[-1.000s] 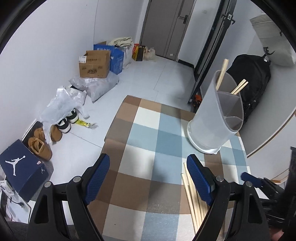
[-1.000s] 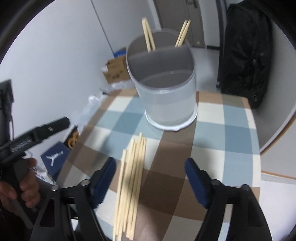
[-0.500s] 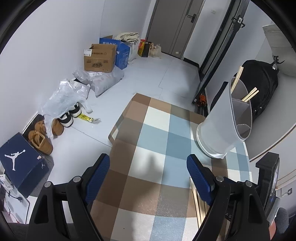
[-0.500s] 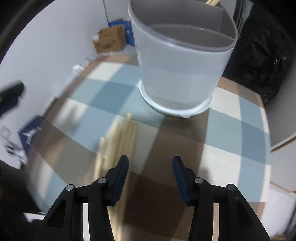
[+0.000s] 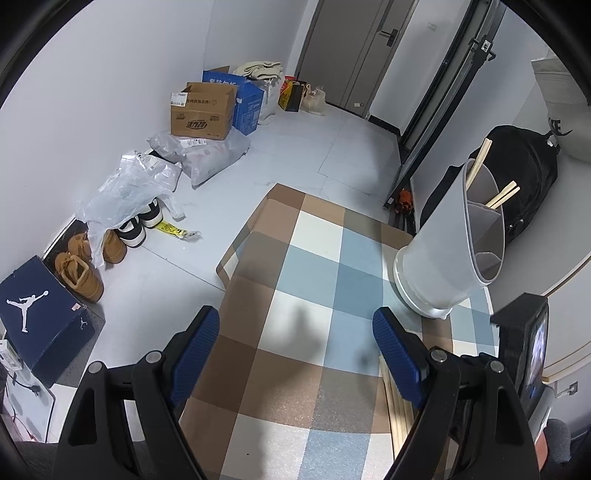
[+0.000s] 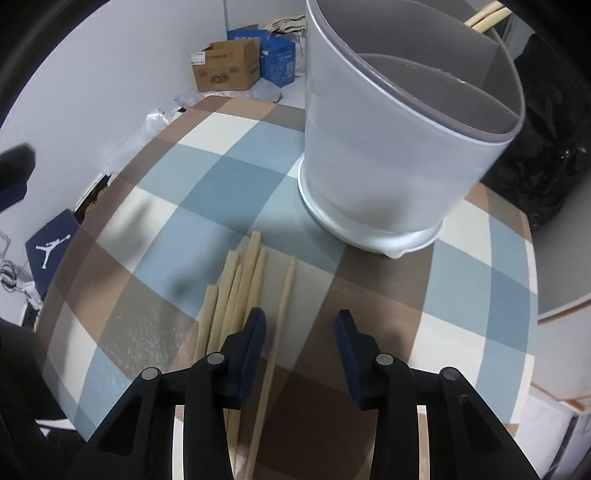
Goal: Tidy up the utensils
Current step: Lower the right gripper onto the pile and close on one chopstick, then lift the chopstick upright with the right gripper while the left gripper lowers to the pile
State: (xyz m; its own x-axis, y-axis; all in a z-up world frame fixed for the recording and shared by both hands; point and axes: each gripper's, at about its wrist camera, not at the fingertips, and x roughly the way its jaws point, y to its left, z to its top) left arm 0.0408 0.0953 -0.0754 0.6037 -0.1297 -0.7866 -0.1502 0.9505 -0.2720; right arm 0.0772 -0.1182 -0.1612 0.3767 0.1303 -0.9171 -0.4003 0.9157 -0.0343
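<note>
A pale grey divided utensil holder [image 6: 388,155] stands on the checkered table top [image 6: 207,173], with a few wooden chopsticks [image 6: 484,16] leaning in its far compartments. Several loose chopsticks [image 6: 236,288] lie in a bundle in front of it. One chopstick [image 6: 284,295] lies apart from the bundle and runs between the jaws of my right gripper [image 6: 301,317], close to the left finger. Those jaws are closing and the pads do not touch it. My left gripper [image 5: 295,317] hovers open over bare cloth, with the holder [image 5: 443,258] to its upper right.
The table edge drops to a floor with cardboard boxes [image 5: 203,110], plastic bags [image 5: 129,192], shoes [image 5: 81,273] and a blue shoe box [image 5: 37,310]. A black backpack [image 5: 524,166] sits behind the holder. The right tool's black body [image 5: 524,343] is close beside my left gripper.
My right gripper dropped closer to the loose chopsticks and its jaws narrowed around the single one. The left gripper stayed open and barely shifted.
</note>
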